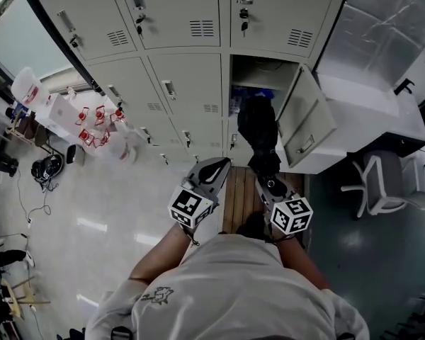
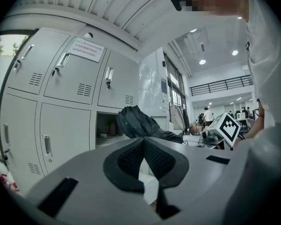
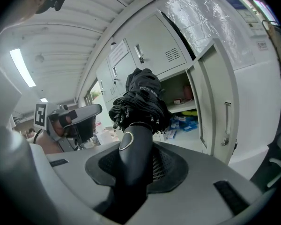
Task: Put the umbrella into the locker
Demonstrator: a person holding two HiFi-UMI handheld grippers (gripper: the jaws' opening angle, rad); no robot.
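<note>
Right gripper view, my right jaws: my right gripper [image 3: 136,168] is clenched on the rounded black handle [image 3: 134,149] of the umbrella [image 3: 141,100]; the handle stands up between the two ribbed pads.
Umbrella: black and folded, its fabric bunched into a loose bundle with the rib tips hanging round the collar just above the handle.
Left gripper view, my left jaws: my left gripper [image 2: 143,159] is pressed together, the dark pads meet at their tips and nothing is between them.
Left gripper's place: in the head view it [image 1: 211,170] is just to the left of the right gripper [image 1: 266,181], apart from the umbrella [image 1: 258,129] and not touching it.
Where the umbrella is: out ahead of my right jaws, its fabric end at the mouth of the open locker compartment [image 1: 263,76]; I cannot tell whether the tip is past the edge.
Locker door: the door [image 1: 308,122] is swung out to the right of the umbrella.
Inside the compartment: a shelf with small blue packets [image 3: 185,122] below it.
Surroundings: closed grey locker doors [image 1: 184,83] to the left of the open one, each with a handle and vent slots.
</note>
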